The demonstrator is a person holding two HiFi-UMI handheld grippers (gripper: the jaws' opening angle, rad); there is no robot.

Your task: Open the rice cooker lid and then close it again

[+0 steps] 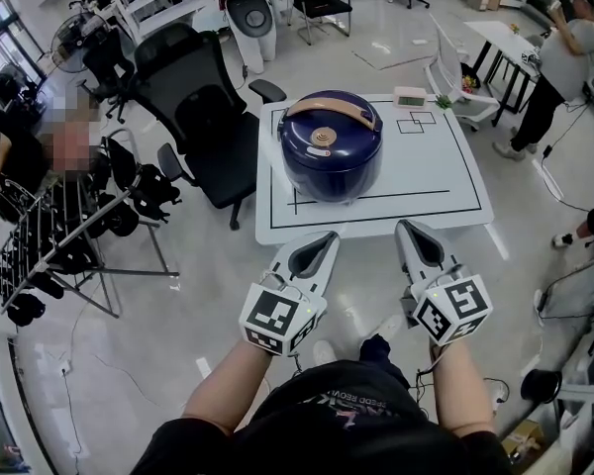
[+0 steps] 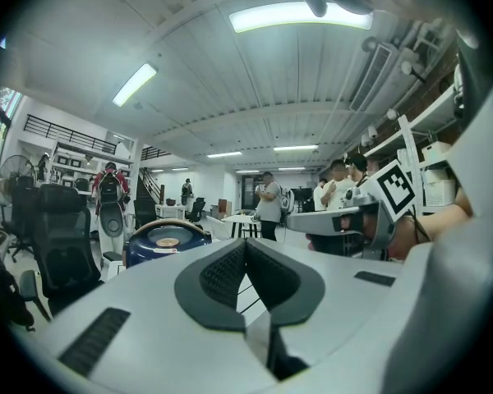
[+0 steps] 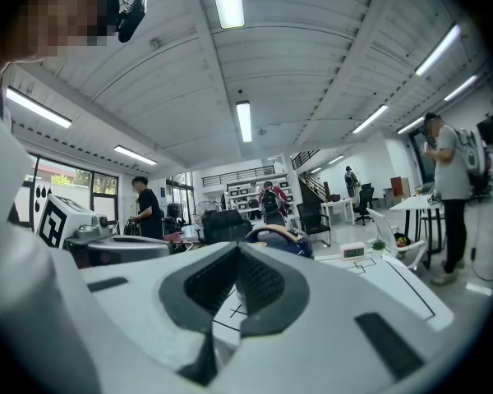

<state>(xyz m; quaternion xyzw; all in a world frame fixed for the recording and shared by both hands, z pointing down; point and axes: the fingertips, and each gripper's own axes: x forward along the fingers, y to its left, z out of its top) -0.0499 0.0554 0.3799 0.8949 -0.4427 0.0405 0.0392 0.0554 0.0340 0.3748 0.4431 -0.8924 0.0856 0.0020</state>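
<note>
On the left half of the tabletop [image 1: 445, 181], a little back from its near edge, the dark blue rice cooker [image 1: 331, 146] is sitting with its lid [image 1: 329, 127] down and a tan carrying handle [image 1: 348, 113] lying across the far side of the lid. A round tan cap [image 1: 323, 140] is showing at the lid's centre; no release catch is showing from here.

The left gripper [image 1: 322, 237] and the right gripper [image 1: 408, 228] are hovering side by side just off the near edge, both pointing at the cooker, both clenched with nothing between the pads and neither touching it.

The likeliest trouble is the cooker sliding. The tabletop is looking smooth, and a push on the front of the pot from clenched tips, with the other gripper not bracing the body, could be shoving it toward the far edge, where a small digital clock [image 1: 410, 96] is standing. A second risk is taking the handle for the lid: a pull there would probably be lifting the whole cooker instead of opening it. If the lid is spring-loaded, it may be swinging up into a gripper hanging over it. On the way back, a soft press may be leaving the lid resting down but unlatched.
</note>
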